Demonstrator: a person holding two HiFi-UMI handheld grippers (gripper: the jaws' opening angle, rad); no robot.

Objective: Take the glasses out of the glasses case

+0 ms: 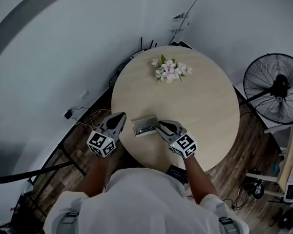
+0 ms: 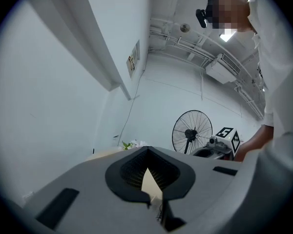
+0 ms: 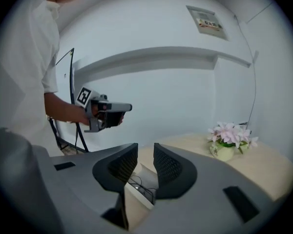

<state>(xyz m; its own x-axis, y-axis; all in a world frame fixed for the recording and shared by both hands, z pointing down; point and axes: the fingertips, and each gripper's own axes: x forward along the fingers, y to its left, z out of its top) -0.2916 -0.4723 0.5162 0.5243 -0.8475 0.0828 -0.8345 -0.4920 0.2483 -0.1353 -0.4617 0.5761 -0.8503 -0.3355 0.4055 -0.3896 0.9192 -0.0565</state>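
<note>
An open glasses case (image 1: 145,126) lies near the front edge of the round wooden table (image 1: 200,106). In the right gripper view, thin dark-rimmed glasses (image 3: 140,185) rest inside the case (image 3: 136,198), just below the jaws. My right gripper (image 1: 158,126) (image 3: 145,148) is open and its tips hang over the case's right end, holding nothing. My left gripper (image 1: 122,115) (image 2: 147,149) is shut and empty. It hovers at the table's left rim, a short way left of the case and tilted upward.
A small vase of pink flowers (image 1: 170,71) (image 3: 228,141) stands at the table's far side. A black floor fan (image 1: 276,87) (image 2: 192,132) stands to the right. Cables and a stand lie on the floor to the left.
</note>
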